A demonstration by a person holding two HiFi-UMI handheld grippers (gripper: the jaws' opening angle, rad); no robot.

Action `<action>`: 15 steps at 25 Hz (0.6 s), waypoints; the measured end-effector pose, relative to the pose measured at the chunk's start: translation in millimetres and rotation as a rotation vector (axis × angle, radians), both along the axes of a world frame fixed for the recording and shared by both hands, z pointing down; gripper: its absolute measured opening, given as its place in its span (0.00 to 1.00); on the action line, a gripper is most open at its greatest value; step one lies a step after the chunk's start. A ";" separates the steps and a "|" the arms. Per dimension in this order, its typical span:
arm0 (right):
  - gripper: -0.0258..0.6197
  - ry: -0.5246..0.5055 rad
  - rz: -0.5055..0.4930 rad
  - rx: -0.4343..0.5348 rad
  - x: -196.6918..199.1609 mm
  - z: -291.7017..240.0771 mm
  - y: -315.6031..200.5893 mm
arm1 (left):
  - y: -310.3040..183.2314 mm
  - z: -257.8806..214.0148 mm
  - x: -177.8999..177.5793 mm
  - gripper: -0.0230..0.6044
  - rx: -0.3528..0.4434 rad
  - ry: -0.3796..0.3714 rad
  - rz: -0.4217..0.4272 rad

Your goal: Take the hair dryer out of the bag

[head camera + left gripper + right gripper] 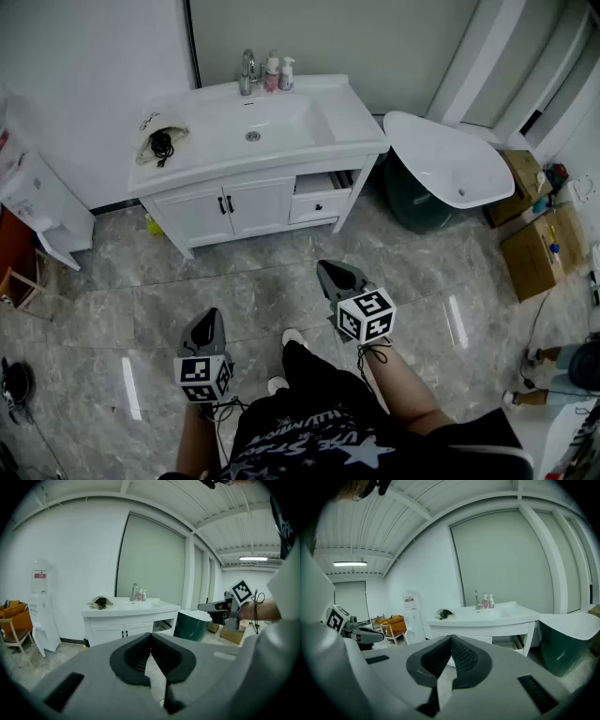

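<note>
Tiled floor open before vanity, bag near edge

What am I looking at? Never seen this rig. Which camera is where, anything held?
No robot: a person stands on a tiled floor with a hand-held two-jaw gripper in each hand. The head view looks down from the person's head and shows the left gripper and right gripper, each with a marker cube. The other two pictures come from cameras riding on each gripper, looking along its jaws. Both pairs of jaws are shut with nothing between them. Ahead is a white sink cabinet; on its left end lies a small bag with something dark in it, probably the hair dryer. Bottles stand by the tap.
</note>
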State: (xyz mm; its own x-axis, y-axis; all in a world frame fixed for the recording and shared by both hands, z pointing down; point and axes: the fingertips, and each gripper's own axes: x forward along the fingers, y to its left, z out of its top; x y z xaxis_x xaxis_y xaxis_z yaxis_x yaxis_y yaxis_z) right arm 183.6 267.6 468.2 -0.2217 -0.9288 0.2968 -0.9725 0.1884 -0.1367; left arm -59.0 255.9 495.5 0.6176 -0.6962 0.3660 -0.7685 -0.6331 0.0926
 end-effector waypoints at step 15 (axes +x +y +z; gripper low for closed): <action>0.04 -0.017 -0.017 -0.010 31.9 6.3 -38.2 | -37.2 2.6 30.7 0.07 -0.011 0.002 -0.034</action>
